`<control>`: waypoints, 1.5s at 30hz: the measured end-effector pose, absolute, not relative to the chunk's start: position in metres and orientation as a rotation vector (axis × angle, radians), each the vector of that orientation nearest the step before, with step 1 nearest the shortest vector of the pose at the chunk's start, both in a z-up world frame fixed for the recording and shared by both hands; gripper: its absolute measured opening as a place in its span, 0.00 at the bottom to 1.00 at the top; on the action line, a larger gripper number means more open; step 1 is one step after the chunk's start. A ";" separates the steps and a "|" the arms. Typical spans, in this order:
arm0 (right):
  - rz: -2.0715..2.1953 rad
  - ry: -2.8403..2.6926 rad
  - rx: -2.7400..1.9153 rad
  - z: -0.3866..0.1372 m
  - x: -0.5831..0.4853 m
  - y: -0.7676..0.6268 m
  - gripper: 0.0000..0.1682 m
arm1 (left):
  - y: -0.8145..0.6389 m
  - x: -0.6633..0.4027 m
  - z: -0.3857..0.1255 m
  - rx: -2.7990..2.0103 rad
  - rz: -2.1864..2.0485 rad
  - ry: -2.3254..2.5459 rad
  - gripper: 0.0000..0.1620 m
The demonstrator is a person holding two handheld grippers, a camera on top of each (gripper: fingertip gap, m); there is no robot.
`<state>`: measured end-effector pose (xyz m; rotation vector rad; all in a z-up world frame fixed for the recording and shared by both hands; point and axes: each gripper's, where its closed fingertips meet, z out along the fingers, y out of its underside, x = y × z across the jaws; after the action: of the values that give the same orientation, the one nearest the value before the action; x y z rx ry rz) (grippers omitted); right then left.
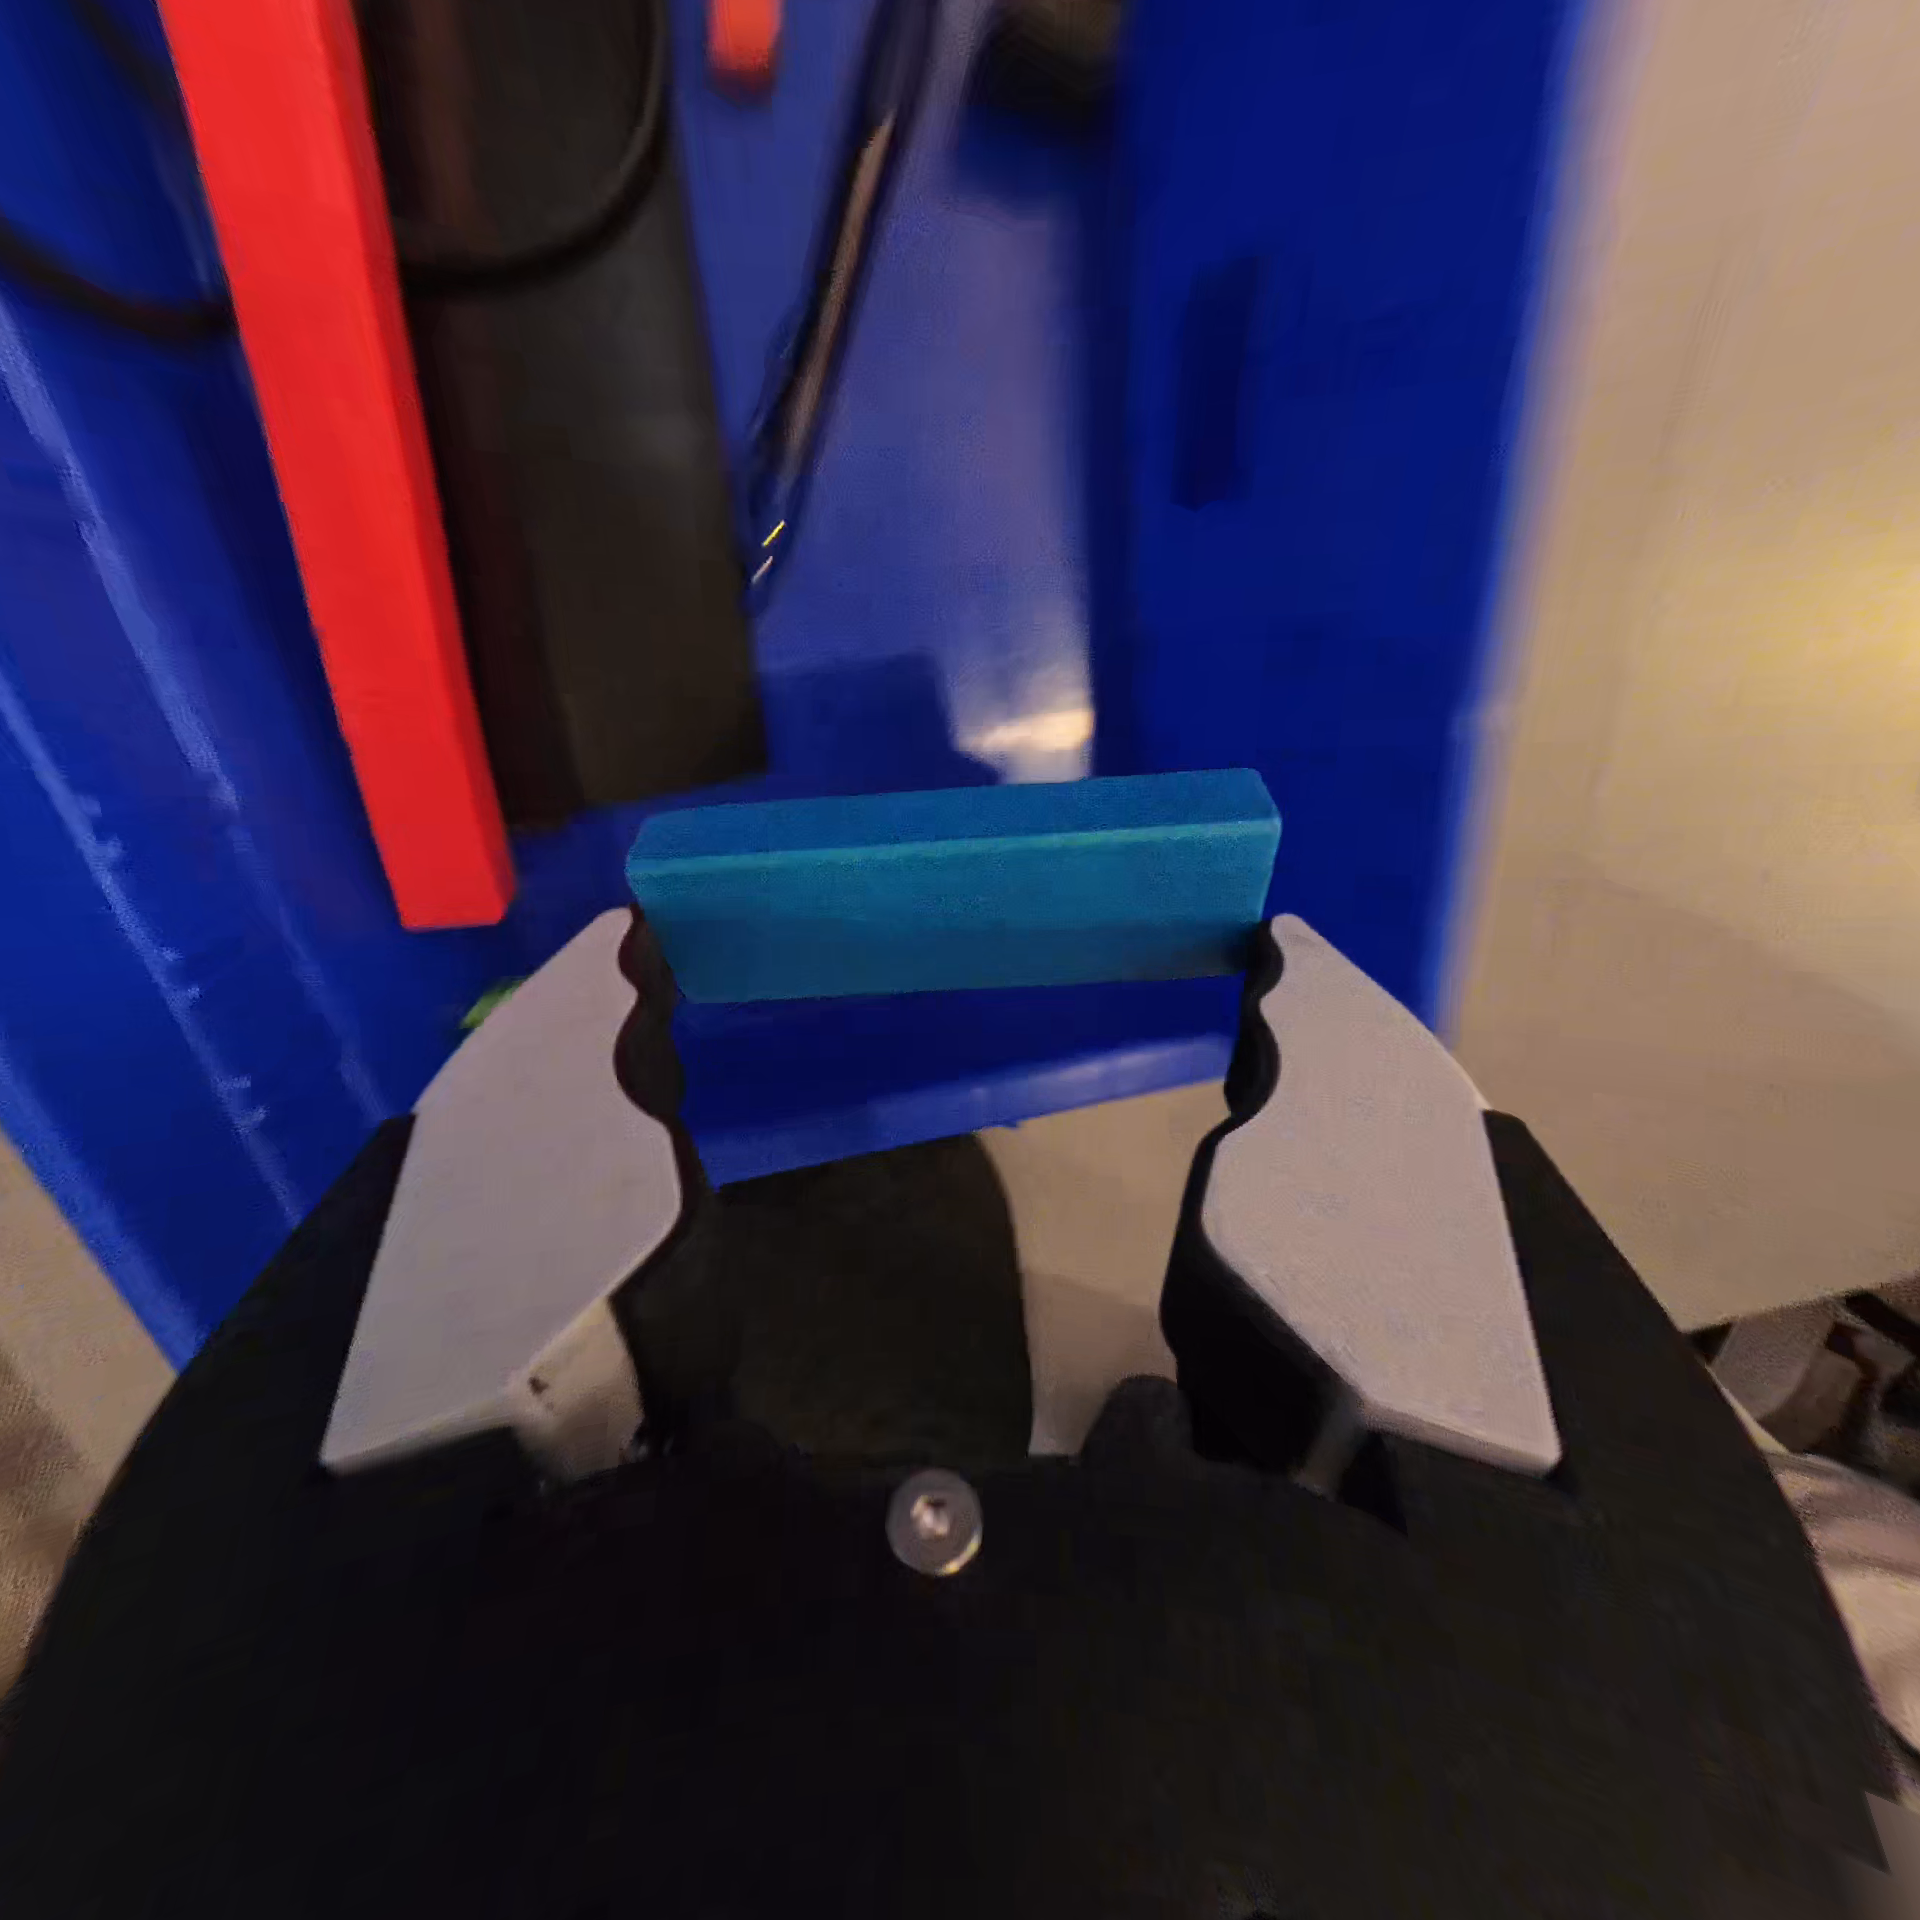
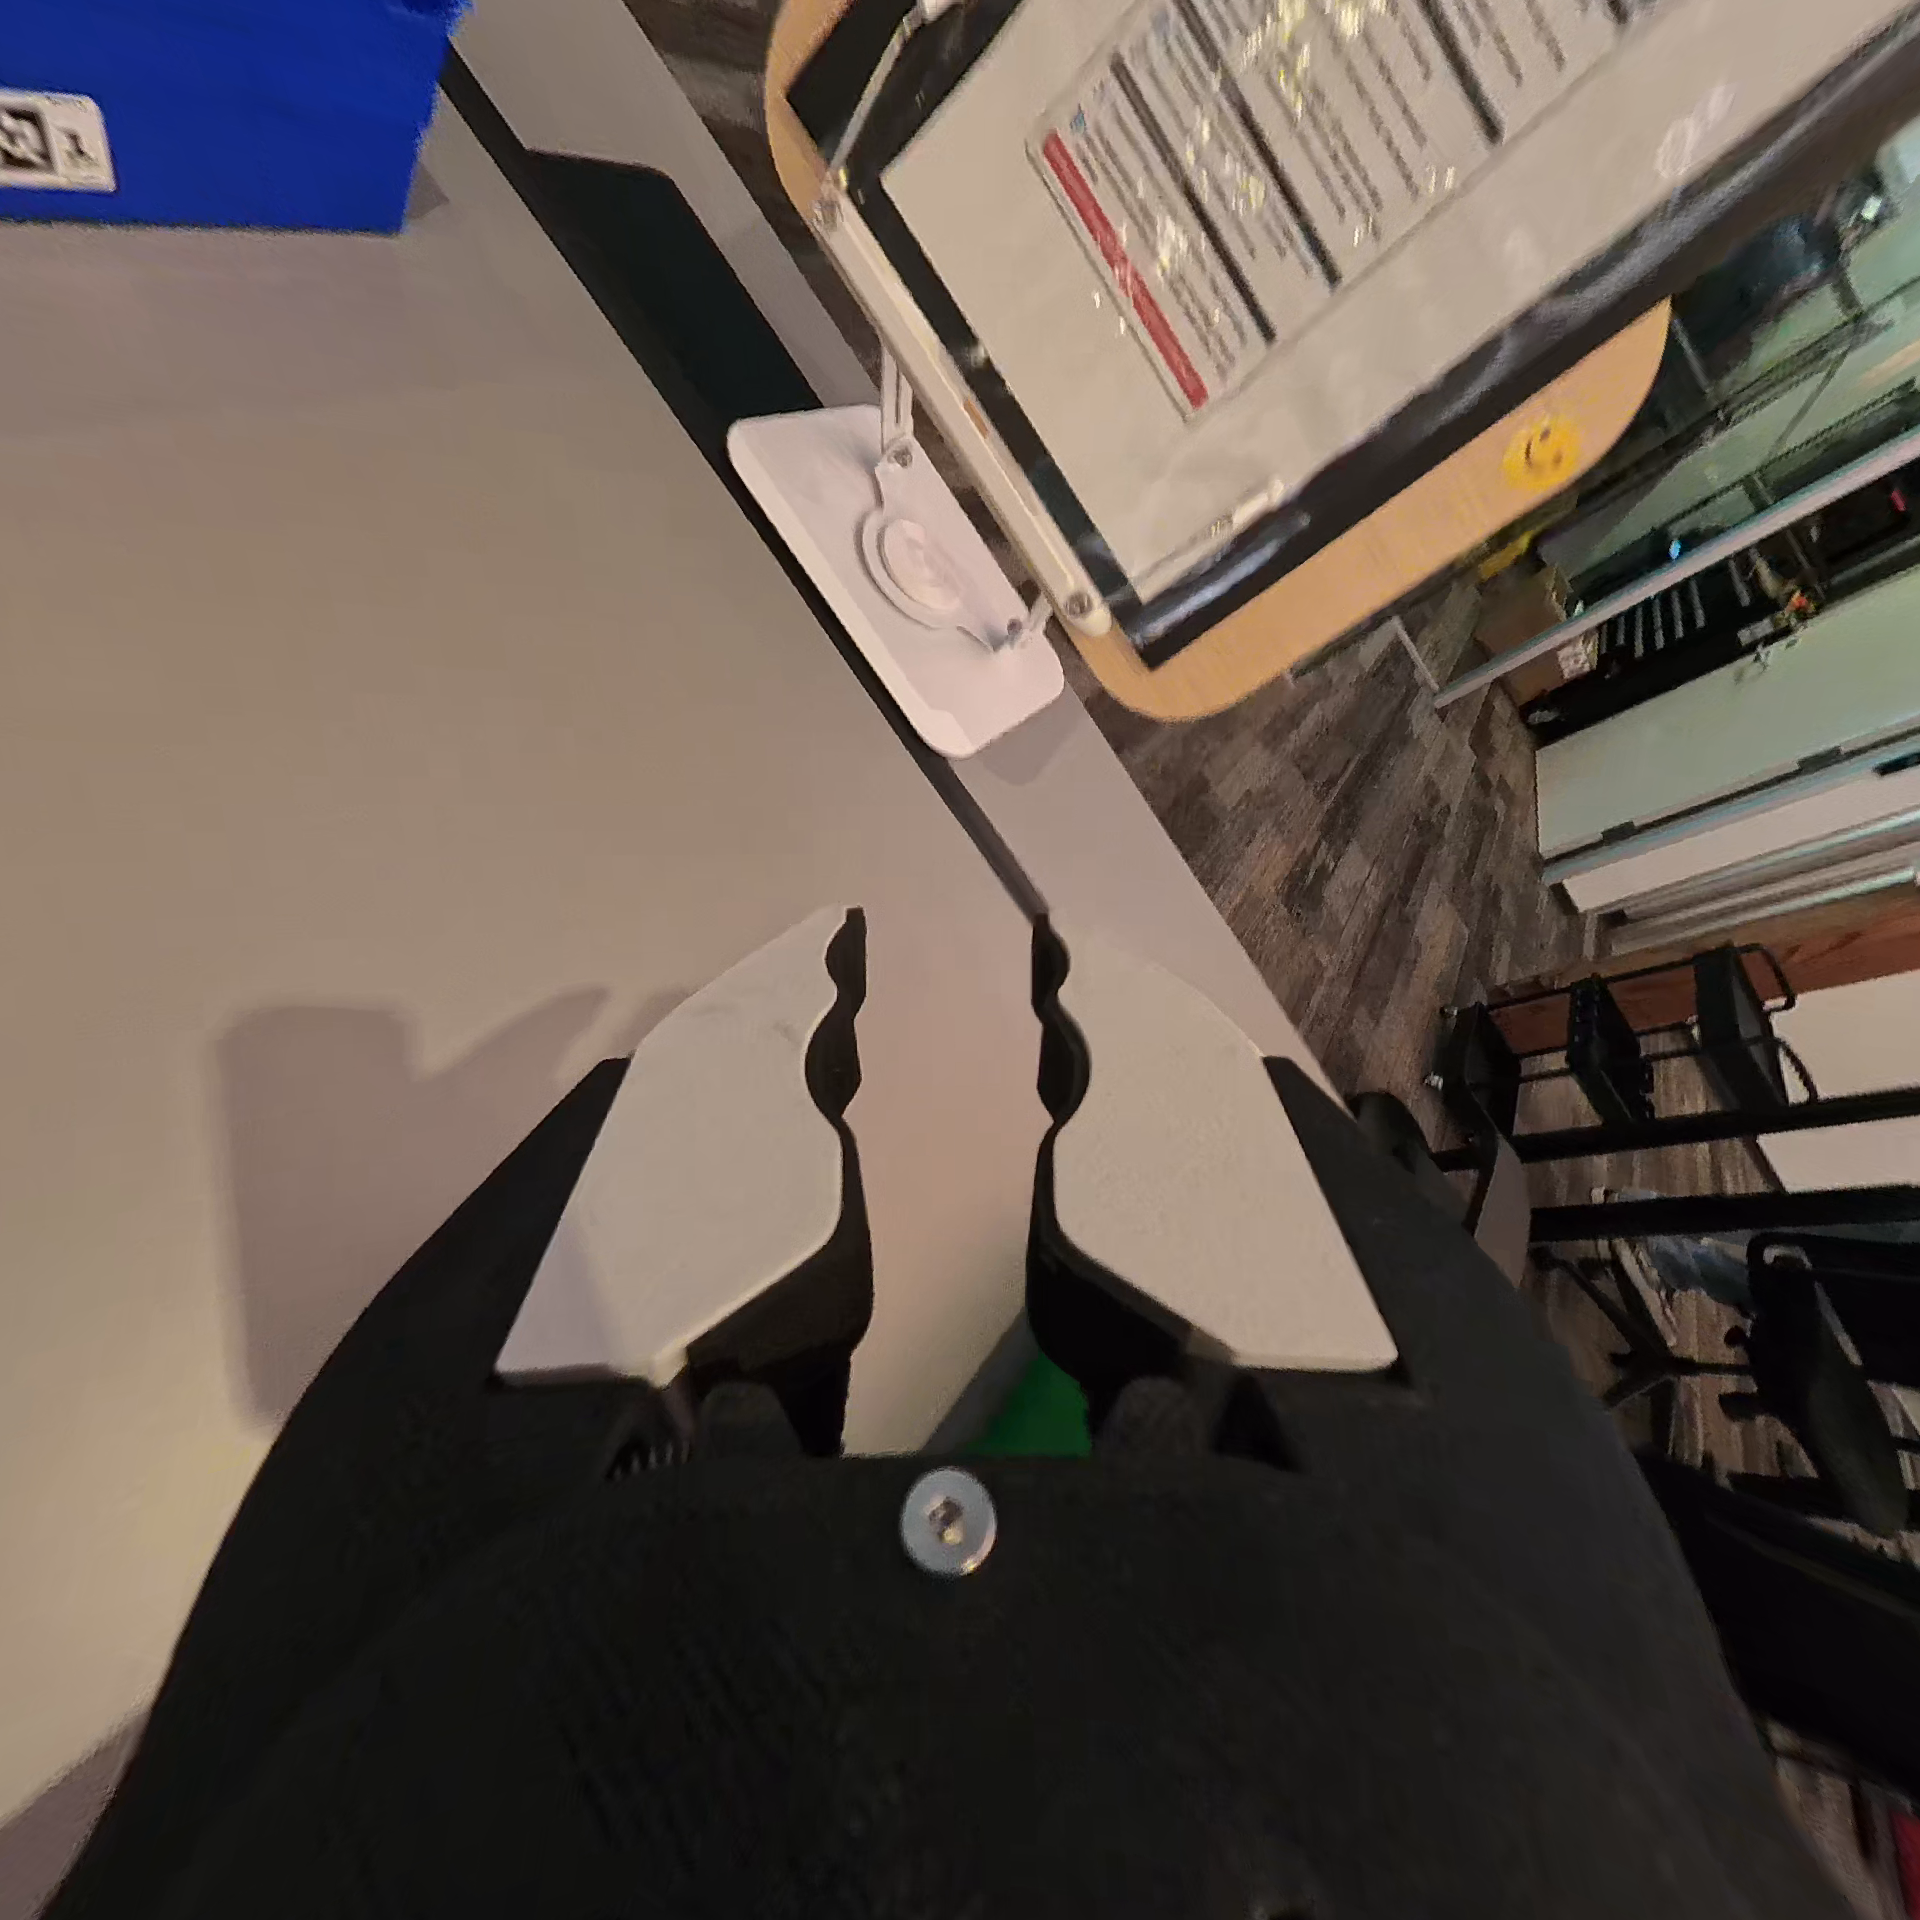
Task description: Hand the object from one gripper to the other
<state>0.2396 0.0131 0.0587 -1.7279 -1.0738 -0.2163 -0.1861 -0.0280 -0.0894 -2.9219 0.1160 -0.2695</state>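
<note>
Left wrist view: the left gripper [image 1: 951, 951] has a flat teal-blue block [image 1: 954, 888] clamped crosswise at its fingertips, jaws set wide and closed on the block's two short ends; the black wavy pads touch both ends. The block sits level, long edge across the frame, top face and front edge visible. Behind it is a large blue bin [image 1: 1299, 416], blurred, filling most of the upper frame. A long red block [image 1: 332, 457] stands on end, slightly tilted, at upper left inside or against the bin; cannot tell which. Dark shapes and a black cable [image 1: 582, 208] sit beside the red block. A cream surface [image 1: 1714, 727] shows on the right. Right wrist view: the right gripper [image 2: 948, 925] holds nothing, jaws parted with a narrow gap, grey tabletop [image 2: 364, 623] visible between the fingers. It hovers over the table near its edge, casting a shadow to the left. A blue bin [image 2: 229, 104] with a white tag is at the top left corner. A white plate-like mount [image 2: 894, 577] sits on the table edge, carrying a framed sign [image 2: 1299, 260]. Carpeted floor [image 2: 1351, 810] and black chairs [image 2: 1662, 1091] are to the right. The teal block is not seen in this view.
</note>
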 end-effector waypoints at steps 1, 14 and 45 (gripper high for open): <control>-0.208 -1.095 -1.678 0.063 0.230 0.012 0.19 | -0.023 -0.172 -0.069 -2.812 -0.350 0.178 0.65; 0.209 -1.263 -0.759 0.100 0.045 -0.101 0.39 | -0.117 0.059 0.089 -1.820 -1.452 1.238 0.64; 2.570 0.119 -0.914 0.131 0.125 -0.016 0.20 | -0.055 0.114 0.131 -0.986 0.042 0.960 0.47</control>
<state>0.1249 -0.0162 0.1315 -0.9137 0.1185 2.5695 0.1137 -0.0547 0.1312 -0.9859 0.9597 0.0417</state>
